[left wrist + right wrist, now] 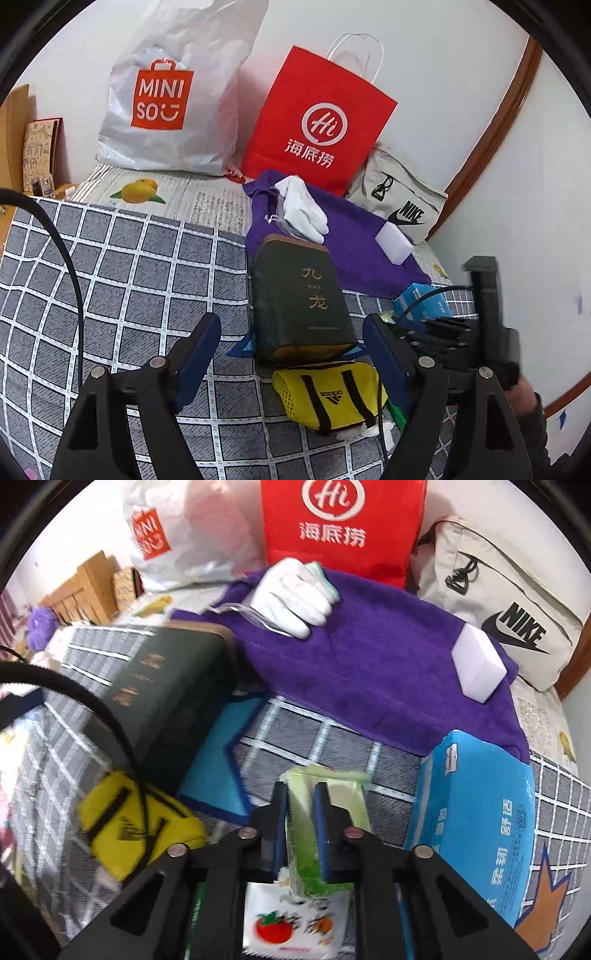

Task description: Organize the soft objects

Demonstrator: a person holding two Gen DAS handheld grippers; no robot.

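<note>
Early in the job, by my read — most soft things are loose on the bed (110,280): purple towel (369,672) spread flat with a white glove (291,598) and a white sponge block (480,664) lying on it, yellow pouch (328,395) near the front, blue tissue pack (476,834) at the right. Nothing looks sorted into the bags at the wall, though their insides are hidden.

Right gripper (302,794): fingers clamped on a pale green soft packet (332,786), which sits squeezed between the pads and pokes out past the tips. A sachet with a tomato print (295,923) shows below it — I can't tell if it's touching.

Left gripper (291,332): fingers wide apart, holding nothing. The dark green box (299,295) stands just ahead, roughly centred in the gap, not touched; the yellow pouch lies just under it.

Left to do: place the green packet, then gather towel, glove, sponge, pouch.
</note>
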